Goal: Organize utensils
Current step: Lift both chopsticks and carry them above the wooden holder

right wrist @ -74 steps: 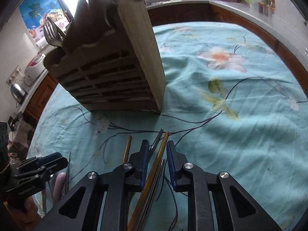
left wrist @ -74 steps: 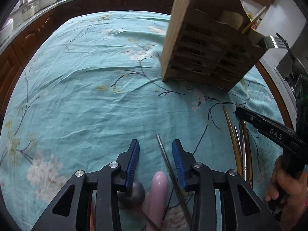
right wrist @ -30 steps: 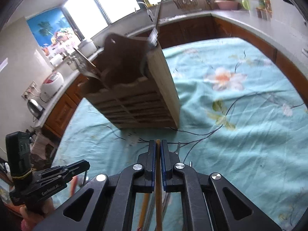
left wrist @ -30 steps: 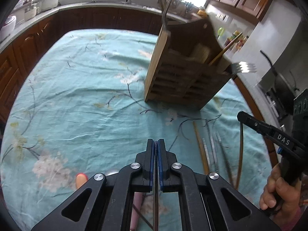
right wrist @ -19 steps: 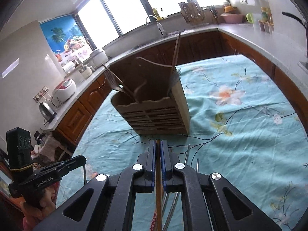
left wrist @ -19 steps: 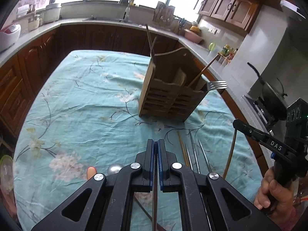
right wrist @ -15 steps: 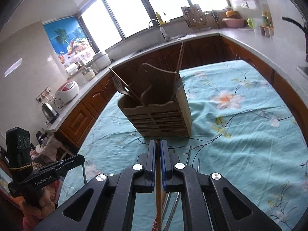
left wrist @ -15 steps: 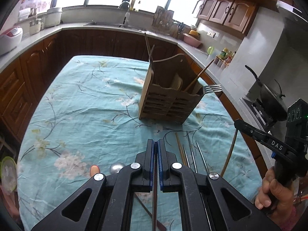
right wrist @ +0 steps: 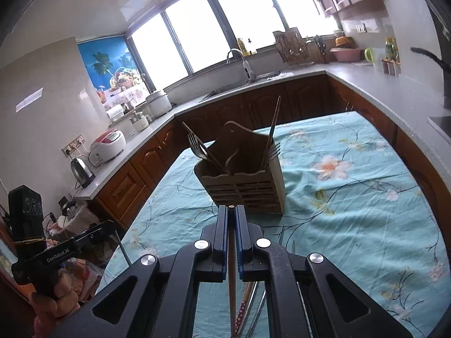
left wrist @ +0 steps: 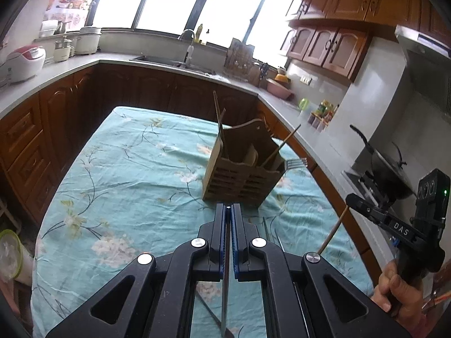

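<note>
Above the desk (left wrist: 118, 186), under its teal floral cloth: left claw (left wrist: 228, 211) clenched on a thin metal chopstick (left wrist: 224, 290), shaft running back between the blue pads (left wrist: 221, 233) and hanging below. Right claw (right wrist: 231, 211) likewise clenched, on a wooden chopstick (right wrist: 232, 293), tip just showing at the jaw front. Both claws raised off the cloth, aimed down at the wooden utensil holder (right wrist: 248, 188) standing upright mid-desk. Inside the holder: fork (right wrist: 197, 146) leaning out one side, dark chopsticks (right wrist: 272, 129) poking up on the other, a second fork (left wrist: 294, 164) visible from the left view. Loose chopsticks (right wrist: 251, 304) flat on the cloth below the right claw, near the holder, count unclear. Person's hand (left wrist: 394, 290) gripping the right handle at frame edge in the left view. Kitchen counter, sink and windows behind.
</note>
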